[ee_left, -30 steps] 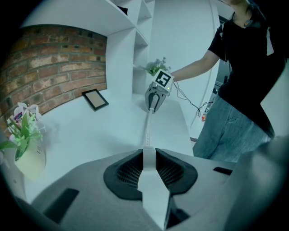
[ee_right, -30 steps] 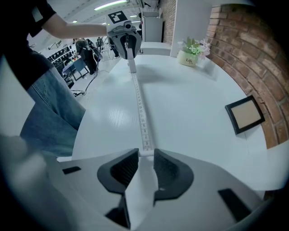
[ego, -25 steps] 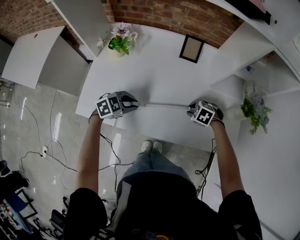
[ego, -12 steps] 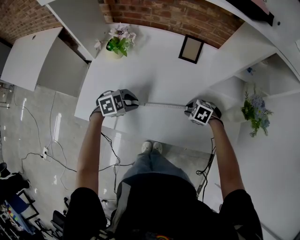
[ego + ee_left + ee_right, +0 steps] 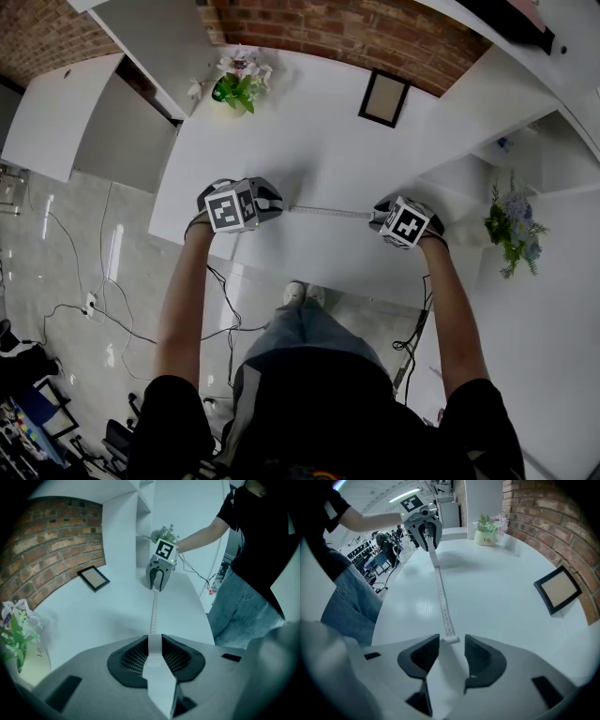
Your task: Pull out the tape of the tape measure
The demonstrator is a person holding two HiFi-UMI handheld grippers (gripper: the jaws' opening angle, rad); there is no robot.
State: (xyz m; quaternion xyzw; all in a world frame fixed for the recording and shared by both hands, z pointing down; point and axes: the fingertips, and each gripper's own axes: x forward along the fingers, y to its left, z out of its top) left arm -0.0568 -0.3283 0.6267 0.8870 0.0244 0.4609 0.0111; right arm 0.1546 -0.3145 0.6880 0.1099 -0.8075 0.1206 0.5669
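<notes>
A white tape measure lies stretched across the white table (image 5: 309,159), its tape (image 5: 328,213) running between my two grippers. My left gripper (image 5: 275,207) is shut on the white tape measure case (image 5: 157,674), which fills the gap between its dark pads. The marked tape (image 5: 153,613) leads away from it to the right gripper (image 5: 158,578). My right gripper (image 5: 452,644) has its jaws opening. The tape's end hook (image 5: 450,640) lies on the table at their tips, and the pads (image 5: 480,656) stand apart from it. The tape (image 5: 440,592) runs back to the left gripper (image 5: 425,529).
A potted plant (image 5: 236,82) stands at the table's far left and a dark picture frame (image 5: 382,97) lies at the far middle, by the brick wall (image 5: 375,33). White shelves with another plant (image 5: 511,220) stand to the right. The table's near edge runs just below both grippers.
The left gripper has drifted slightly to the right. The right gripper has barely moved. The tape still spans the gap between them.
</notes>
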